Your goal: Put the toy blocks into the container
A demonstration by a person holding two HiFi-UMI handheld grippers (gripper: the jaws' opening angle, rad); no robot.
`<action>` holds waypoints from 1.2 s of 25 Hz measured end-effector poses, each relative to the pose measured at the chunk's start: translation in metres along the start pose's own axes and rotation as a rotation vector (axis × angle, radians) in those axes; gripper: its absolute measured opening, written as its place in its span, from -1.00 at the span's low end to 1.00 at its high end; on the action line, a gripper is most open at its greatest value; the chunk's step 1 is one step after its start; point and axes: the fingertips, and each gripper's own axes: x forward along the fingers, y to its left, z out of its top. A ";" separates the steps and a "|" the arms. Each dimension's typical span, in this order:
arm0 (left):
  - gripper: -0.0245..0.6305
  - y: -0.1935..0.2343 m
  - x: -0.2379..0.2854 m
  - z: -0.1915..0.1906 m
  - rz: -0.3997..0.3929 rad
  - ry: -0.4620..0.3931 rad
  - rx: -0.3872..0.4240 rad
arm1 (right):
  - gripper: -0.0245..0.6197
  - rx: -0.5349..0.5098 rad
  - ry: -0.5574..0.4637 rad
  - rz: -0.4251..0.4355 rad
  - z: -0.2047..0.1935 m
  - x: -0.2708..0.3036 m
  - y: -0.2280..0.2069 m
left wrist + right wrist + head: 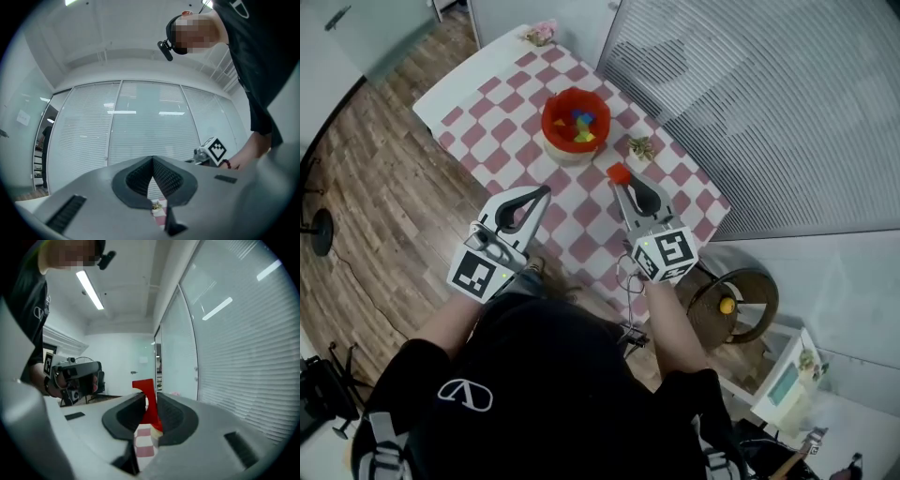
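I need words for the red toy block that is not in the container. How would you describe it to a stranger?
Find the table with the red-and-white checked cloth and the red container on it. Nearer the person, the right gripper grips a red block between its fingers. It is the only block outside the container, where the other coloured blocks lie.

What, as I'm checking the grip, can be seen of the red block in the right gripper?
The red block is plain solid red, smooth like plastic, flat-sided and wider at its top. It stands roughly upright between the right gripper's dark ribbed pads, which press on both sides; its top pokes past them. From the head view it sits over the checked table, short of the red bowl.
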 end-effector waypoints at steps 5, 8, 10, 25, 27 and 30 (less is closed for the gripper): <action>-0.91 -0.005 0.008 0.006 -0.023 -0.015 0.004 | -0.68 -0.105 -0.188 -0.066 0.038 -0.027 0.019; -0.91 -0.007 0.010 0.007 -0.032 -0.015 0.003 | -0.68 -0.111 -0.195 -0.078 0.040 -0.029 0.020; -0.91 -0.007 0.011 0.007 -0.034 -0.014 0.003 | -0.68 -0.101 -0.202 -0.088 0.043 -0.029 0.018; -0.91 -0.004 0.005 0.012 -0.012 -0.028 0.007 | -0.68 -0.082 -0.242 -0.103 0.057 0.035 -0.018; -0.91 -0.003 0.003 0.014 -0.006 -0.030 0.010 | -0.68 -0.082 -0.222 -0.103 0.054 0.055 -0.027; -0.91 -0.001 -0.001 0.015 0.004 -0.031 0.017 | -0.68 -0.076 -0.184 -0.110 0.043 0.086 -0.044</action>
